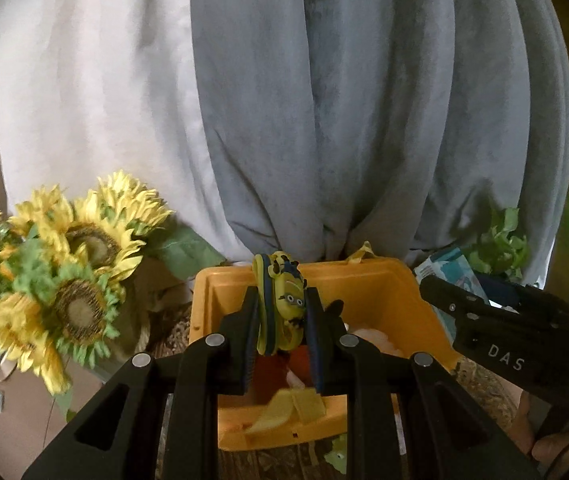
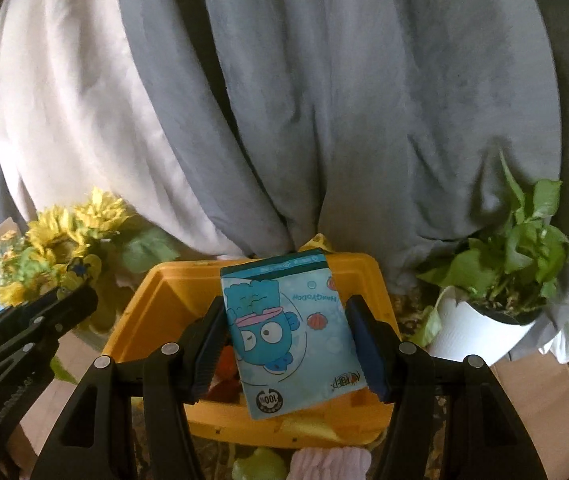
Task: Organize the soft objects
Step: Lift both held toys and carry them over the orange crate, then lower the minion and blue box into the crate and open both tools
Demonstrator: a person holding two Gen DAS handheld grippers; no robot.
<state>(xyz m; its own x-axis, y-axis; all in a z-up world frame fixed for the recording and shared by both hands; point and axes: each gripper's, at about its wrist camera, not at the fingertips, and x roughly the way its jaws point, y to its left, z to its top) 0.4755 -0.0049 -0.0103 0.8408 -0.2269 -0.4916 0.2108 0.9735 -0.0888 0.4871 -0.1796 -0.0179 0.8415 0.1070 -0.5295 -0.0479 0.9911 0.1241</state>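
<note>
My left gripper (image 1: 280, 312) is shut on a yellow Minion toy slipper (image 1: 282, 304) and holds it above the yellow bin (image 1: 380, 280). My right gripper (image 2: 288, 344) is shut on a blue cartoon tissue pack (image 2: 288, 336) and holds it above the same bin (image 2: 152, 304). The bin holds orange and pale soft items, partly hidden by the fingers. The right gripper (image 1: 496, 320) shows at the right of the left wrist view, with the tissue pack (image 1: 444, 264) peeking behind it. The left gripper (image 2: 64, 304) shows at the left of the right wrist view.
Sunflowers (image 1: 68, 280) stand left of the bin. A green plant in a white pot (image 2: 480, 328) stands to its right. Grey and white curtains (image 1: 324, 120) hang behind. A pink soft item (image 2: 332, 460) and a green one (image 2: 258, 466) lie in front of the bin.
</note>
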